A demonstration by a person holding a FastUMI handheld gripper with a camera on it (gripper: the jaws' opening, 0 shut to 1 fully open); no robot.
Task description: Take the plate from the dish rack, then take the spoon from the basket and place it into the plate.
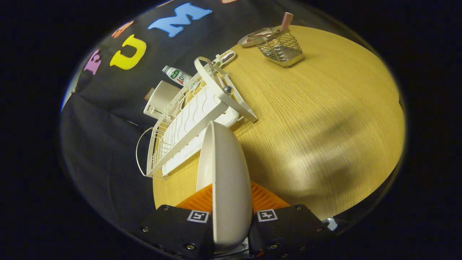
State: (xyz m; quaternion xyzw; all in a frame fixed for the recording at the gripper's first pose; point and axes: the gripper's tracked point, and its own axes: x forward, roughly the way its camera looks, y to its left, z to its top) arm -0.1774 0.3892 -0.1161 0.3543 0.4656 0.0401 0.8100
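Note:
A white plate (225, 173) stands on edge between my two fingers, and my gripper (229, 200) is shut on it. The plate hangs above the wooden table (325, 119), just in front of the white dish rack (187, 122), which it partly hides. Far beyond the fingers stands a wire basket (279, 47) with a pink-handled spoon (286, 20) sticking up out of it.
A flat metal dish (252, 38) lies behind the basket. A white cup-like container (160, 97) and a lying bottle (177, 75) sit beyond the rack near the black cloth wall. Open tabletop stretches between the rack and the basket.

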